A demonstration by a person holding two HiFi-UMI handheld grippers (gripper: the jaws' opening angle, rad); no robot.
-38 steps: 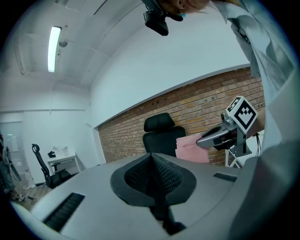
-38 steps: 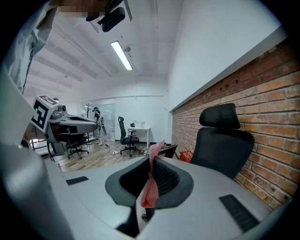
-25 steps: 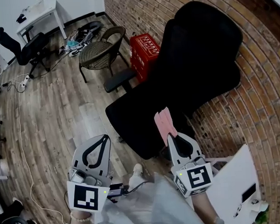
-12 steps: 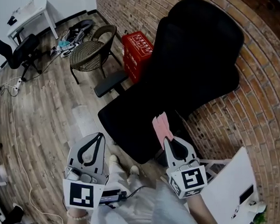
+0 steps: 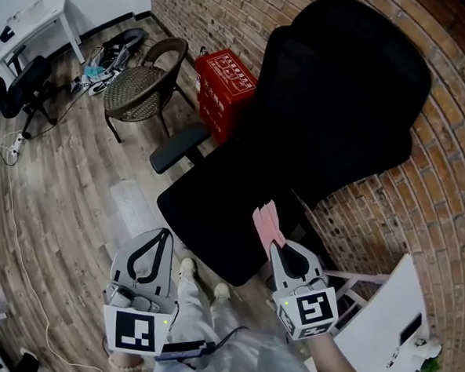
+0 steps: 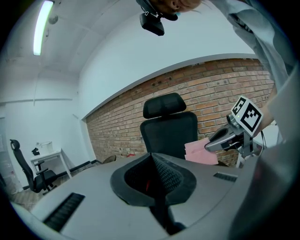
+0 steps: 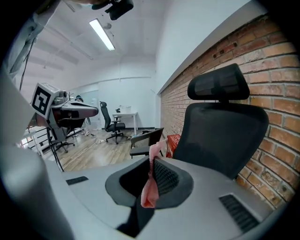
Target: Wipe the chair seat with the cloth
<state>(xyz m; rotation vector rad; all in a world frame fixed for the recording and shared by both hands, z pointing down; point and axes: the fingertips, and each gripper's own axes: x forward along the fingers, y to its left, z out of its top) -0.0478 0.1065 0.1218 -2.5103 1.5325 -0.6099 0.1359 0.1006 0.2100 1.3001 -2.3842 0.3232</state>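
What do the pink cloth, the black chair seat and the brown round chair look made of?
Pink cloth: thin soft fabric, matte; it crumples in the right gripper. Black chair seat: matte upholstery, probably fabric or mesh; no shine. Brown round chair: woven wicker or rattan look, thin dark legs.

Bright ceiling tube light (image 7: 103, 34); sharp pictures, strong fisheye edges.

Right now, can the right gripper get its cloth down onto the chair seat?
Probably yes: the right gripper, shut on the pink cloth, hangs at the chair seat's near edge, and nothing lies between them.
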